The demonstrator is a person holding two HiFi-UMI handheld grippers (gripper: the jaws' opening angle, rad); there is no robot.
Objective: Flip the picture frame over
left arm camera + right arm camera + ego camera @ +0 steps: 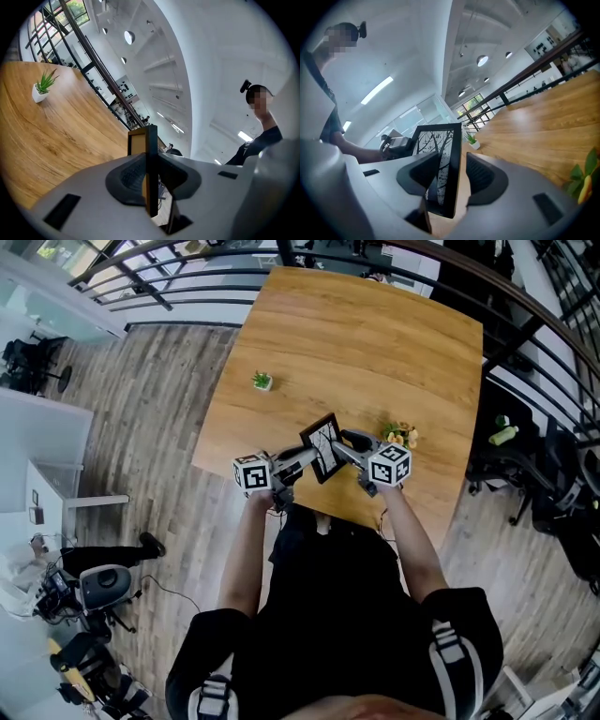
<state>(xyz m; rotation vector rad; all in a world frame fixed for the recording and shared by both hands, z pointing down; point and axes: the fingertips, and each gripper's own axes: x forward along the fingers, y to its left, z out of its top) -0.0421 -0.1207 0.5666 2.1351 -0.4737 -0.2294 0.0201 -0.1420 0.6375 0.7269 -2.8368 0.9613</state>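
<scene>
Small potted plant point(262, 381) sits far left on the counter point(375, 343), well apart from the action.

Left tongs point(302, 459) are clamped on the picture frame point(325, 447). In the left gripper view both pads press the frame edge-on, with the brown backing toward the left pad.

The frame is held up on edge over the near side of the counter, right between the two tongs. In the head view its long axis runs away from the person, tilted.

Right tongs point(452, 171) stand wide apart, straddling the frame's opposite edge. There is a clear gap to the right pad, and the tree-print face turns toward the left pad. Likely only the left hand carries the frame now, so the flip turns on that grip. The right hand is equally near and looks free to re-grip.

Flowers point(401, 435) are just beside the right tongs.

Hard to tell:
- whether the right tongs' left pad touches the glass
- whether the frame's lower edge rests on the counter, since the tongs hide it
- the frame's stand, if it has one
</scene>
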